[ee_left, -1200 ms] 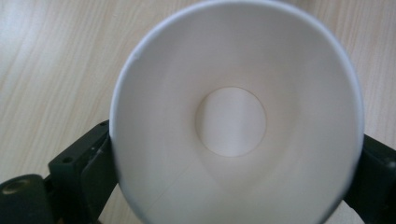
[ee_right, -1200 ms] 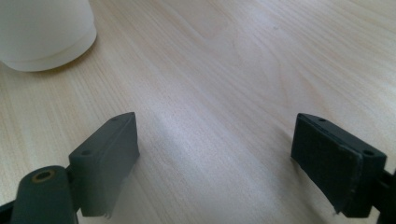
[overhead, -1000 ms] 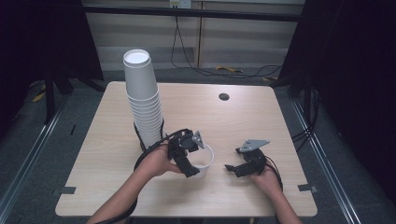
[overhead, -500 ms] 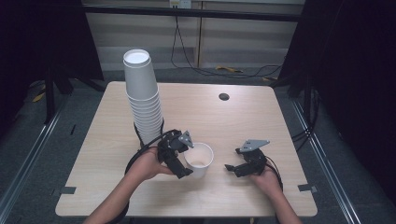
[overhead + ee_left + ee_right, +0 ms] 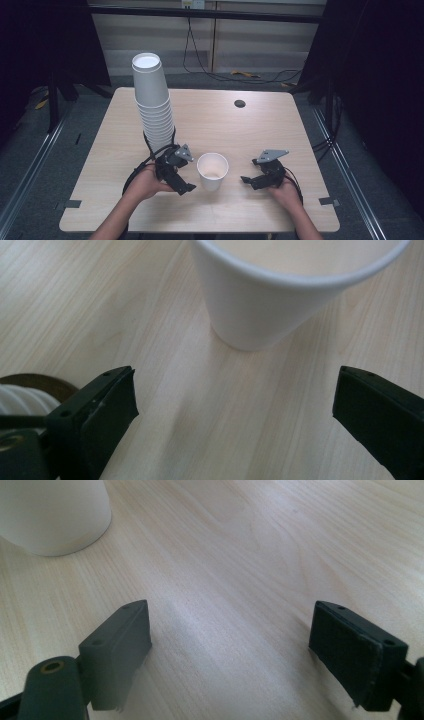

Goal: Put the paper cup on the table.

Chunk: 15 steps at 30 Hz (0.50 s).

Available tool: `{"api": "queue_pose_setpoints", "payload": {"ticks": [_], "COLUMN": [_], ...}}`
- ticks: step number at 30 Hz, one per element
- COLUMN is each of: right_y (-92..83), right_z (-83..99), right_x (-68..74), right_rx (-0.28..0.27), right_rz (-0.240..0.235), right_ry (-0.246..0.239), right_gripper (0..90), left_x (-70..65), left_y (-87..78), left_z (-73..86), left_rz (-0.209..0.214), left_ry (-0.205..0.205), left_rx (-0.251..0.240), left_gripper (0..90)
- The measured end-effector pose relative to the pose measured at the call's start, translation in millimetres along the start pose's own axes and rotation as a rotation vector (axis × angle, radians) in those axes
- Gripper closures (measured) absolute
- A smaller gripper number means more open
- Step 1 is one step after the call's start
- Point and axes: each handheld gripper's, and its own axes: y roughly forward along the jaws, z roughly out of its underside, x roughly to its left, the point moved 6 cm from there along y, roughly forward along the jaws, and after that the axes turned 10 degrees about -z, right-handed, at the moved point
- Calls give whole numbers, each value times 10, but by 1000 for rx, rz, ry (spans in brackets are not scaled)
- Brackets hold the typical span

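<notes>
A single white paper cup (image 5: 212,171) stands upright on the wooden table (image 5: 250,130), mouth up. My left gripper (image 5: 186,175) lies just left of it, open, with a gap to the cup; its jaws have just been opening and nothing is between them. In the left gripper view the cup (image 5: 270,305) stands ahead of the open jaws of the left gripper (image 5: 235,390). My right gripper (image 5: 248,180) rests on the table to the cup's right, open and empty. The right gripper view has the cup (image 5: 50,515) at upper left, beyond the right gripper (image 5: 230,625).
A tall stack of upside-down white cups (image 5: 152,105) rises behind the left hand, with a black cable looped round its base. A small black round spot (image 5: 239,103) sits on the far side of the table. Dark floor and rails surround the table.
The left gripper was around the cup a second ago; it has let go and drawn back to the left. The cup stays standing. The right gripper has not moved.
</notes>
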Motion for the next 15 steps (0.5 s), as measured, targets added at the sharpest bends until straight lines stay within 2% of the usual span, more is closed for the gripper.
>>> {"api": "queue_pose_setpoints", "payload": {"ticks": [3,7,10,15], "right_y": [0,0,0,0], "right_z": [0,0,0,0], "right_x": [0,0,0,0], "right_rx": [0,0,0,0], "right_rz": [0,0,0,0], "right_ry": [0,0,0,0], "right_gripper": [163,163,163,163], "left_x": [19,35,50,91], "left_y": [-10,-11,-18,-48], "left_z": [60,152,214,313], "left_rz": [-7,-9,-11,-14], "left_ry": [-22,-25,-49,-65], "left_rx": [-13,-18,-26,-30], "left_gripper": [40,48,52,55]}}
